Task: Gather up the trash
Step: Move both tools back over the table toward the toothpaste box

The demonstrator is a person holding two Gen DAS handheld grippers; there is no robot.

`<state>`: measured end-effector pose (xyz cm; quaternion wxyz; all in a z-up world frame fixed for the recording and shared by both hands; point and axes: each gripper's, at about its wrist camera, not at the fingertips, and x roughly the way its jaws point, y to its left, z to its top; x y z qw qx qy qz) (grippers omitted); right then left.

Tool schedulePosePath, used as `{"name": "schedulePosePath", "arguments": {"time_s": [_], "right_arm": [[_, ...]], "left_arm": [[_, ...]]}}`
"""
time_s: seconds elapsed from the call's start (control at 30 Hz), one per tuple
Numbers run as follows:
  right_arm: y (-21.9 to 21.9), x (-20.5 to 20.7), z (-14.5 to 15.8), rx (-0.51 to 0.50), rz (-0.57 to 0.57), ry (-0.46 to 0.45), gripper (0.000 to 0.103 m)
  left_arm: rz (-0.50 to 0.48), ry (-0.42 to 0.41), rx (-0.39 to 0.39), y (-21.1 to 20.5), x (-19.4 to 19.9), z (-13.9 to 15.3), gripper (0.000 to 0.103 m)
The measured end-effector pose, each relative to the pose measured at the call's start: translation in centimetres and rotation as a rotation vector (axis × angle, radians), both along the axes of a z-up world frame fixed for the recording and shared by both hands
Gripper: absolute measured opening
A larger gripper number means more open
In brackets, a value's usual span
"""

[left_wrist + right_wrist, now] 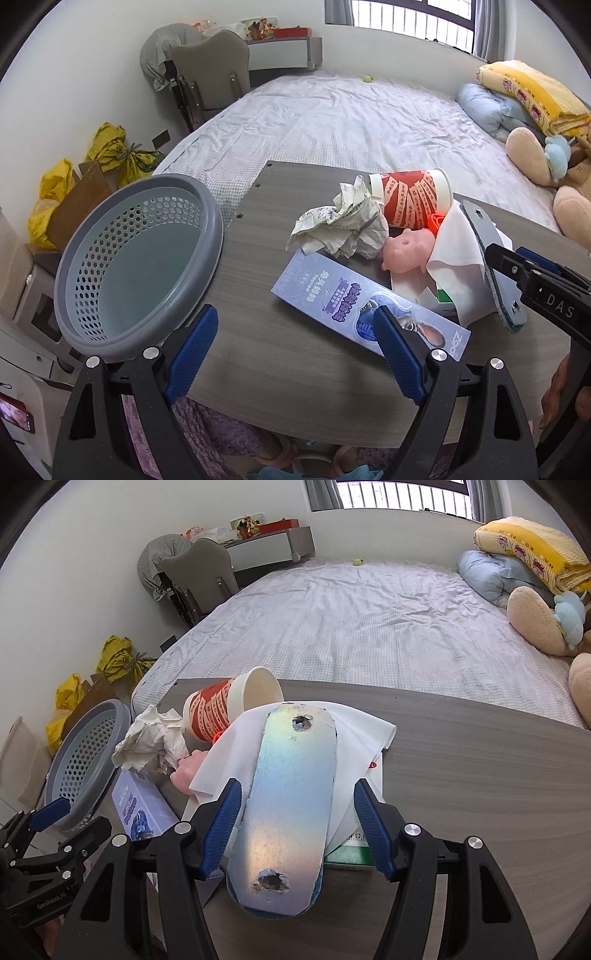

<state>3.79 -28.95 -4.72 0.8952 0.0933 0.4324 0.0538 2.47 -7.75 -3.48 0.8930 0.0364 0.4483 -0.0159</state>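
Observation:
A grey perforated basket sits at the table's left edge, empty; it also shows in the right wrist view. Trash lies on the table: a crumpled paper, a red paper cup on its side, a pink toy, a purple box and a white cloth. A worn silvery insole lies tilted on the cloth between the fingers of my right gripper, which is open around it without touching. My left gripper is open and empty, over the table near the purple box.
A green and white box lies under the cloth. A bed lies beyond the table, with pillows and plush toys at its right. Yellow bags and a grey chair stand at the left.

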Motion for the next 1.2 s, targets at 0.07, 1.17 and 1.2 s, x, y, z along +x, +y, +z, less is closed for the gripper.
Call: {"name": "schedulePosePath", "arguments": {"time_s": [0.07,1.17,1.2], "right_arm": [[0.1,0.1,-0.1,-0.001,0.002,0.008,0.061],[-2.9,-3.6,1.1,0.074,-0.054,-0.058,0.046],[-3.2,-3.9,1.1,0.078,-0.059,-0.059,0.046]], "left_arm": [[0.001,0.004,0.001,-0.1,0.2,0.0,0.084],[-0.082,0.036,-0.025,-4.6,0.9,-0.5,0.089],[-0.088,0.038,-0.018,-5.1,1.1,-0.7,0.089]]}}
